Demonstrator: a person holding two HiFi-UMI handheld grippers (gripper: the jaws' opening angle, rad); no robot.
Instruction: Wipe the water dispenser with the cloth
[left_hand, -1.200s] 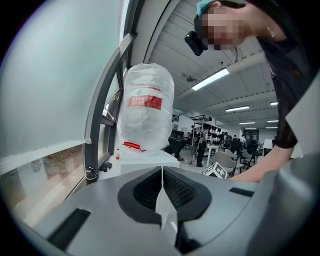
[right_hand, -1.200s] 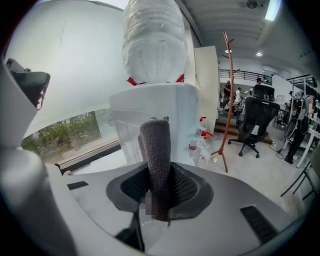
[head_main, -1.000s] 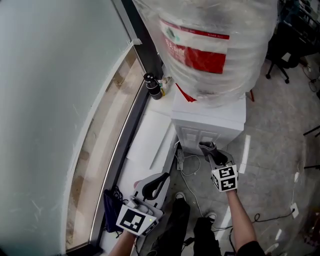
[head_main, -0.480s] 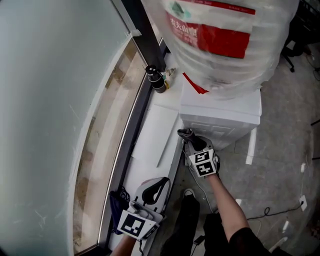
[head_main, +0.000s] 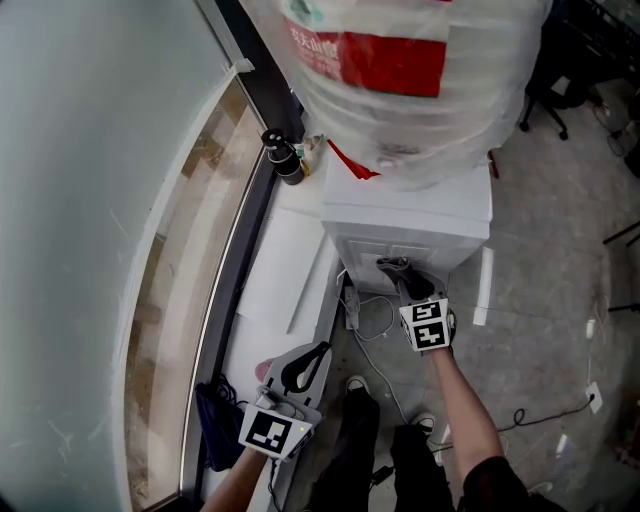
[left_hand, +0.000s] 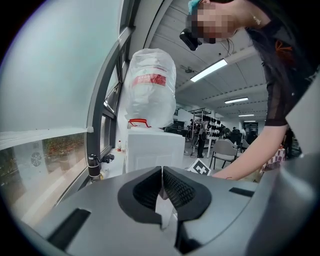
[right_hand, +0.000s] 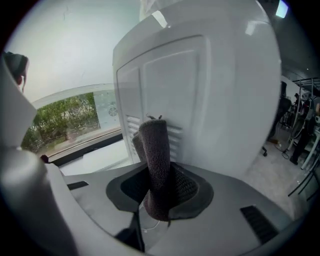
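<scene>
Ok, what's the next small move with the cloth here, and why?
Probably press the cloth onto the water dispenser panel and drag it sideways across the vent slats. The right tool is shut on the cloth, whose tip is right at that panel.

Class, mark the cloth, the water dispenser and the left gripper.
cloth (right_hand: 154, 150), right gripper view, middle of roll.
water dispenser (head_main: 400, 213), head view, white top.
left gripper (left_hand: 162, 172), left gripper view, between closed fingertips.

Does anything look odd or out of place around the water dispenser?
The bottle on the water dispenser sits wrapped in crinkled clear plastic, and loose white cables sprawl on the floor at its foot.
</scene>
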